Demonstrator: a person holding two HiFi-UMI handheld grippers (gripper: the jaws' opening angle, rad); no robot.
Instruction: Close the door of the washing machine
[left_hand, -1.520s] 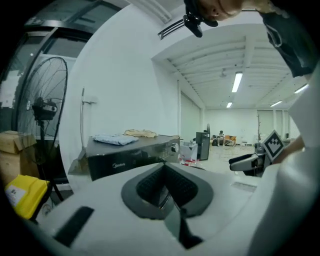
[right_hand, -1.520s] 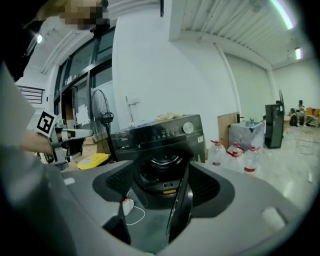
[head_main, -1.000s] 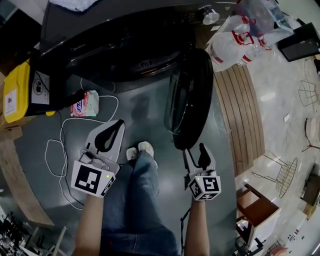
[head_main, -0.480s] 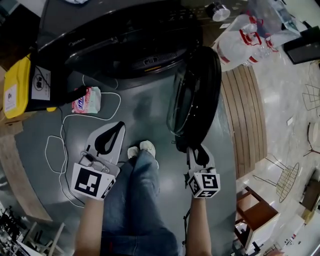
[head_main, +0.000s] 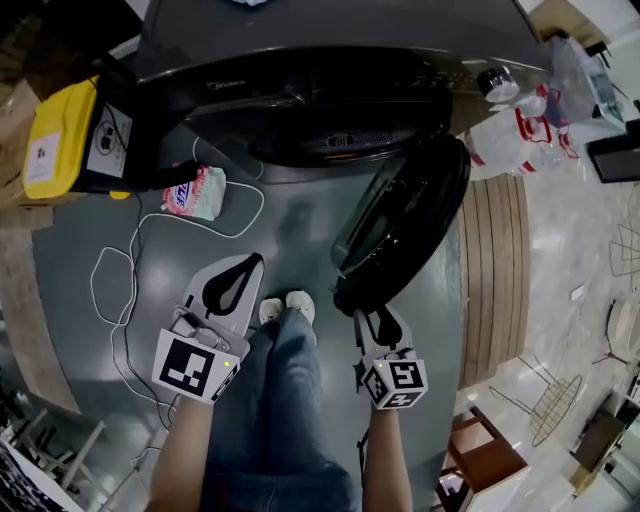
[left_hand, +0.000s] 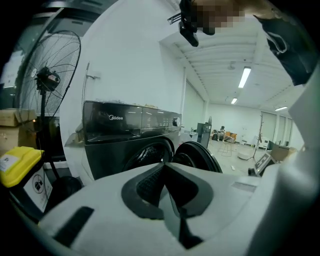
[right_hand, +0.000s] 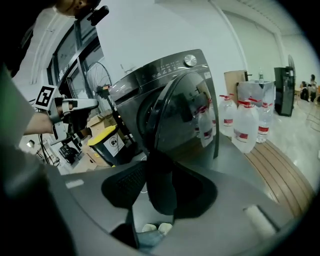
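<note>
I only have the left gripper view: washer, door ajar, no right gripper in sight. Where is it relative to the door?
Observer: The head view shows the right gripper at the free edge of the door, low down.
Operator: Is that edge between the jaws?
Observer: Yes. The right gripper view shows the dark edge between them, and the jaws are opening.
Operator: Anything on the door's far side?
Observer: Large water bottles stand on wooden decking beside the washer.
</note>
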